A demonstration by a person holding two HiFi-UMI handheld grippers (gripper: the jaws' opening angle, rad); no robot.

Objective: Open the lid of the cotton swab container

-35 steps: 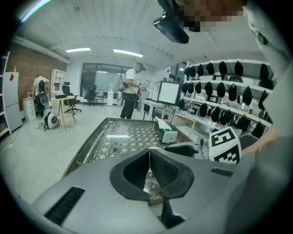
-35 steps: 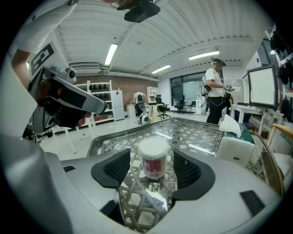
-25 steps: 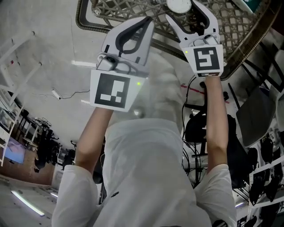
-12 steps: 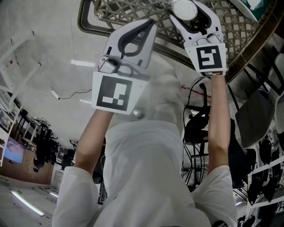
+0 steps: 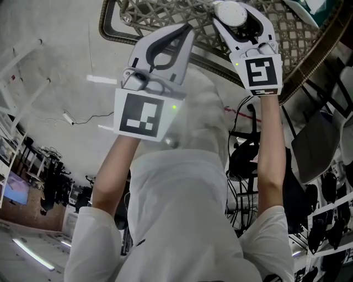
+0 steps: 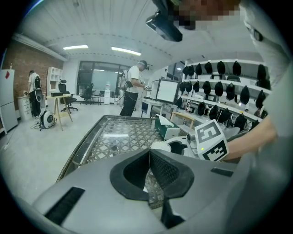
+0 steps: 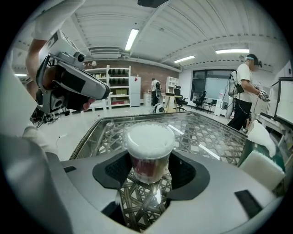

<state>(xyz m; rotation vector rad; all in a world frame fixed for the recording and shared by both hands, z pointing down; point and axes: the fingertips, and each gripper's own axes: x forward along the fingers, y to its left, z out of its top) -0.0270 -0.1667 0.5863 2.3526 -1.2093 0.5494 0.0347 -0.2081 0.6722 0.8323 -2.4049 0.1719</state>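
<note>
The cotton swab container [image 7: 149,146] is a clear cup with a white lid, standing on the glass-topped lattice table [image 7: 206,137]. My right gripper [image 7: 149,168] has it between its jaws, which are closing; the pads stand close beside its walls. In the head view the white lid [image 5: 229,12] shows between the right gripper's [image 5: 234,20] fingers near the top edge. My left gripper [image 5: 185,27] is shut with nothing in it and hangs just left of the right one, over the table's [image 5: 165,12] near edge. In the left gripper view the left gripper [image 6: 149,154] is shut, and the lid [image 6: 160,146] shows beyond it.
A green tissue box [image 6: 161,124] stands on the table beyond the container. The table's dark woven rim [image 5: 110,30] runs close under both grippers. A person [image 6: 133,89] stands in the background beside desks and shelves.
The right gripper has shifted a little around the container, so the white lid now sits further in between its fingers, and its jaws have narrowed slightly. The left gripper has barely moved.
</note>
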